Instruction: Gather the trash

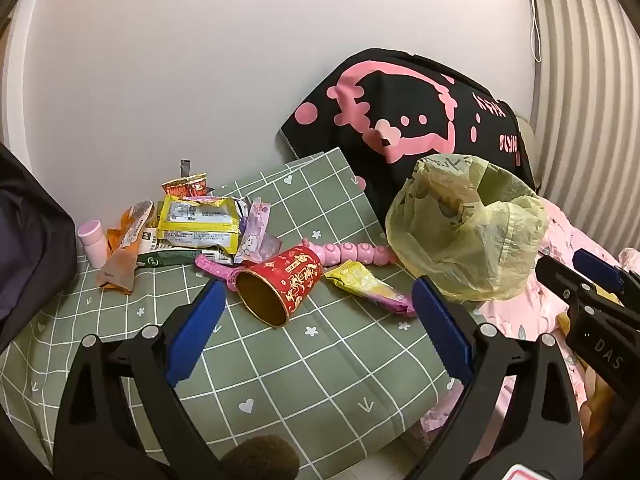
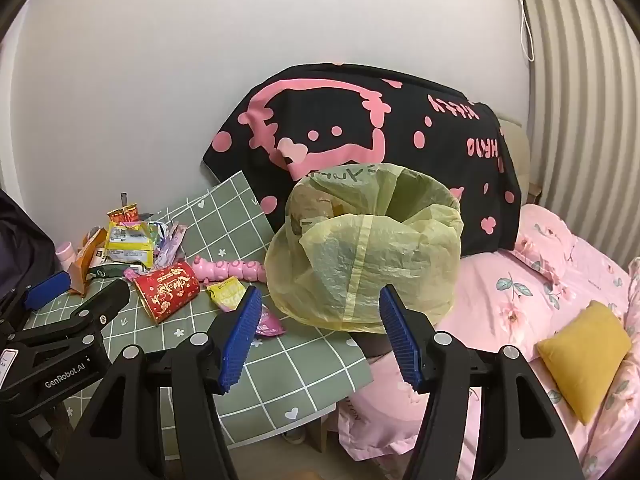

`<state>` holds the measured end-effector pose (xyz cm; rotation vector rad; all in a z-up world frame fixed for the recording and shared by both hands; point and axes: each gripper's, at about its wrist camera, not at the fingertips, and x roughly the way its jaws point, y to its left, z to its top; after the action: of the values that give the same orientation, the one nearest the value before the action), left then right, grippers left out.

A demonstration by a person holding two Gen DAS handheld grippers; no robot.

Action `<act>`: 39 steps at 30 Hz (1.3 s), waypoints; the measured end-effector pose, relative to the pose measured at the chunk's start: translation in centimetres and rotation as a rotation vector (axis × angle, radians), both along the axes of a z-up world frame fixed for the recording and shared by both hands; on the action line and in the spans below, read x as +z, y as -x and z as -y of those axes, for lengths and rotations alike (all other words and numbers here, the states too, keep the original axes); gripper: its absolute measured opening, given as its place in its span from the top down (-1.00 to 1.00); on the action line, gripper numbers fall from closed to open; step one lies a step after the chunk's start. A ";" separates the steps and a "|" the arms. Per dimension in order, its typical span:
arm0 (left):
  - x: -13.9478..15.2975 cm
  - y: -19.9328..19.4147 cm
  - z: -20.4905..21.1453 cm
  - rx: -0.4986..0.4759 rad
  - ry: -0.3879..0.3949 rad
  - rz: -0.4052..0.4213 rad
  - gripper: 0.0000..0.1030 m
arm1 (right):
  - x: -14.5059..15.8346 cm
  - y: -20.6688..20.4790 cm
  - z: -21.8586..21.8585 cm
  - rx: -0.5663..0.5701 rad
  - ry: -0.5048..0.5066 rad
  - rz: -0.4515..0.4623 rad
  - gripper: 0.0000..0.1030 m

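left wrist view: left tongs (image 1: 316,322) wide apart, holding nothing, hovering over the green checked tabletop (image 1: 320,360). red paper cup (image 1: 280,284) lies on its side just ahead, between the blue pads. yellow/pink wrapper (image 1: 366,284) beside it, pink bead toy (image 1: 352,250) behind. wrapper pile (image 1: 188,224) sits near the wall w/ a small pink bottle (image 1: 93,242) at its left. yellow trash bag (image 1: 464,228) stands open at the right; can't tell if anything is inside. judging by this, collecting has barely begun, all the litter is yet to go.

right wrist view: right tongs (image 2: 316,336) also wide and empty, aimed at the bag (image 2: 368,256), not touching it. left tongs show at the left edge. surface is a grid-print cloth w/ hearts, its edge hanging off the front. room: plain white wall, black/pink kitty blanket (image 2: 360,120) behind the bag, pink floral bedding (image 2: 560,300) w/ a mustard cushion (image 2: 584,348) at the right, ribbed curtain (image 2: 580,80) behind that.
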<state>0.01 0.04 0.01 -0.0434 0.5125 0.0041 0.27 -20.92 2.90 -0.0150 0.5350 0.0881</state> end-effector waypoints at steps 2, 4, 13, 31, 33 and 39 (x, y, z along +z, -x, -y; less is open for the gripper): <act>0.0 0.0 0.0 0.000 0.000 0.000 -0.74 | 0.0 0.0 0.0 -0.001 -0.001 -0.003 -0.12; 0.0 0.0 0.0 0.000 0.000 0.000 -0.74 | 0.1 0.0 0.0 -0.002 0.001 0.000 -0.12; 0.0 0.1 0.1 0.000 -0.004 0.003 -0.74 | -0.5 -0.2 0.0 -0.005 0.005 0.002 -0.12; -0.3 -0.3 0.7 -0.002 0.000 0.001 -0.74 | 0.2 0.0 0.1 -0.005 0.005 0.002 -0.12; -0.3 -0.3 0.8 -0.002 0.000 0.002 -0.74 | 0.2 0.0 0.1 -0.006 0.004 0.003 -0.12; 0.0 -0.4 0.5 -0.003 0.002 0.002 -0.74 | 0.2 0.1 0.3 -0.008 0.003 0.005 -0.12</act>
<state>0.36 -0.46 -0.03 -0.0447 0.5110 0.0010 0.21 -21.24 3.09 -0.0162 0.5306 0.0799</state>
